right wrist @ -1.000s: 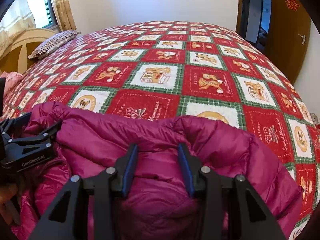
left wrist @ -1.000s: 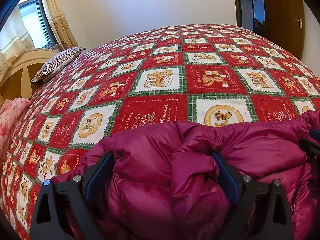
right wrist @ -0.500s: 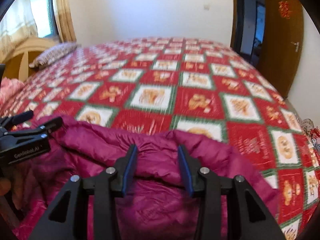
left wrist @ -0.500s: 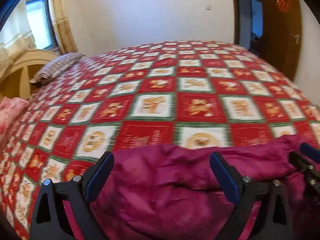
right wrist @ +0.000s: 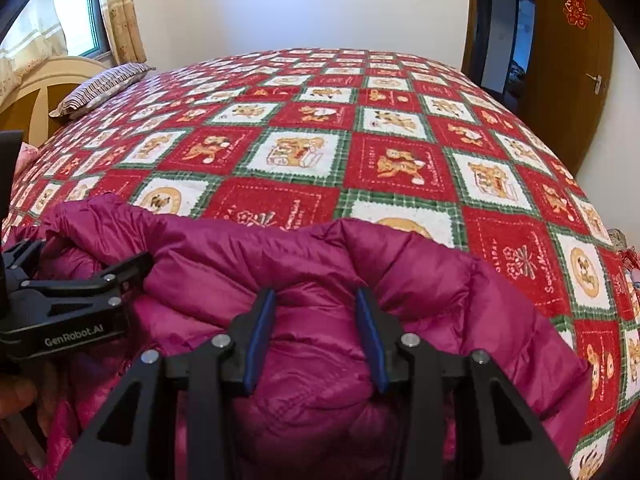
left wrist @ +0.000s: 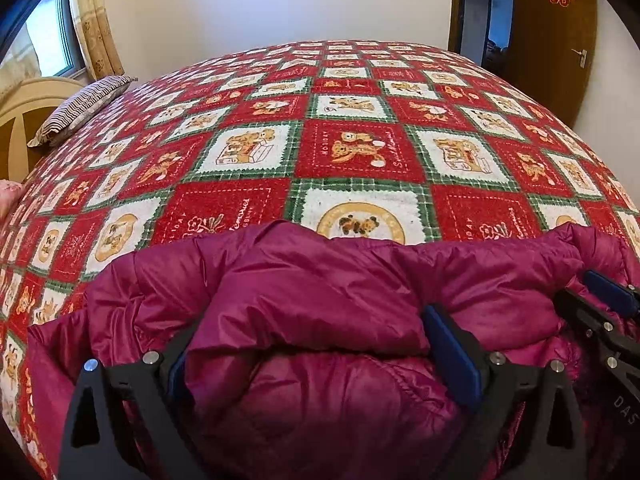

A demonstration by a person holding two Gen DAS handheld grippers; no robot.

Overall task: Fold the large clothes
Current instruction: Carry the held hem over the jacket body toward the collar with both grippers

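A magenta puffer jacket (left wrist: 320,280) lies bunched at the near edge of the bed (left wrist: 360,152). My left gripper (left wrist: 312,328) stands wide with a thick roll of the jacket filling the gap; fabric drapes over its left finger and its pads press the bulk. In the right wrist view, my right gripper (right wrist: 315,294) is shut on a narrower fold of the jacket (right wrist: 240,256) near its far edge. The left gripper (right wrist: 92,256) shows at that view's left, the right gripper (left wrist: 600,308) at the other view's right edge. The jacket's lower part is hidden beneath the grippers.
A red, white and green patchwork quilt (right wrist: 296,152) covers the whole bed. A striped pillow (left wrist: 80,108) lies by the wooden headboard (left wrist: 24,100) at far left, under a curtained window. A brown door (right wrist: 572,60) stands at the far right. A person's hand (right wrist: 16,396) shows at lower left.
Both grippers swung up half a second ago, stretching the jacket's far edge flatter, then dipped back. The jacket now lies smoother between them, with a folded roll in the left gripper.
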